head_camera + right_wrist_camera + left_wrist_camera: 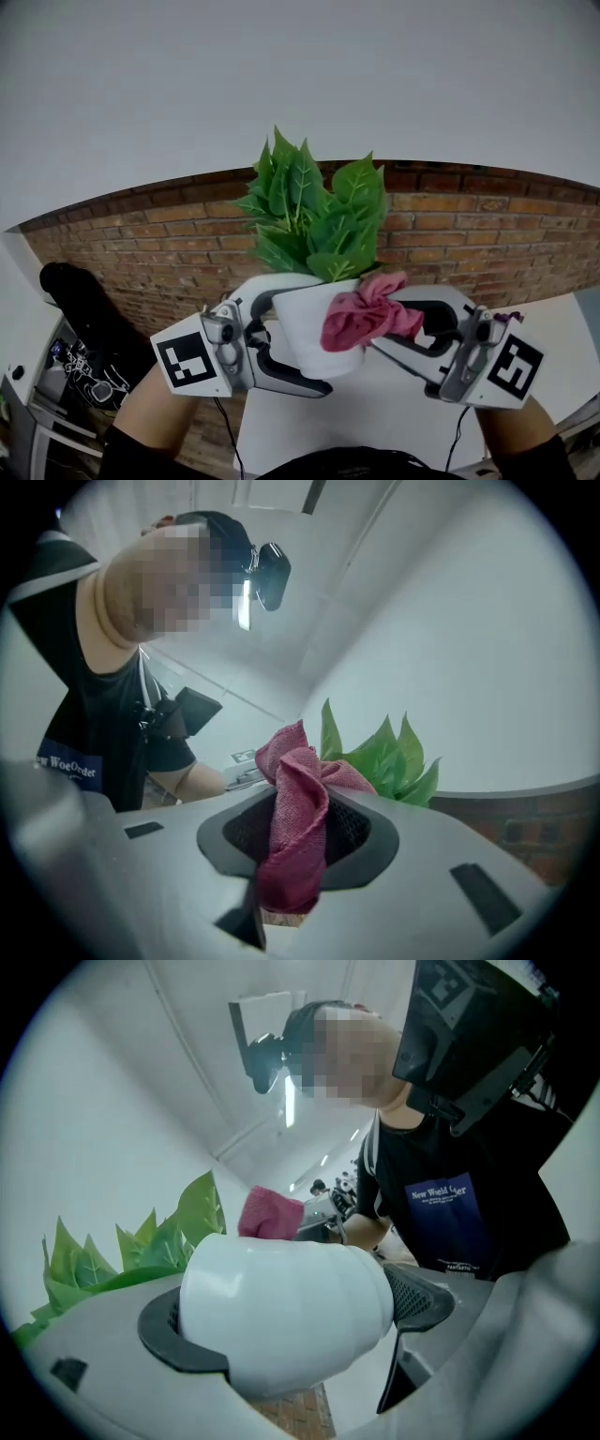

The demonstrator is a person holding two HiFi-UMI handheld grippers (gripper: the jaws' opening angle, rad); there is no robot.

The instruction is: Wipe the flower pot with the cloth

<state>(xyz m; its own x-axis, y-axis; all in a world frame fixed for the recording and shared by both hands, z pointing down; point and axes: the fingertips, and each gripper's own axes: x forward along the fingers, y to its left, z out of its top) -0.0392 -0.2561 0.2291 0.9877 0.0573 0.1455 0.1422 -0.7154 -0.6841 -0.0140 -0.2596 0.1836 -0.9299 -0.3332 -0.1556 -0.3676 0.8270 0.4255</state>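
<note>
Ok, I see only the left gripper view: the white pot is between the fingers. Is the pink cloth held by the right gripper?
Observer: Yes, the right gripper is shut on the cloth, bunched between its fingers.
Operator: Does it touch the pot?
Observer: Yes, in the head view it lies against the right side of the flower pot.
Operator: Is the pot on the table?
Observer: No, the left gripper holds it up, clear of the white table.

White rounded flower pot (298, 328) aloft, upright; crumpled pink cloth (361, 319) against its right side.
</note>
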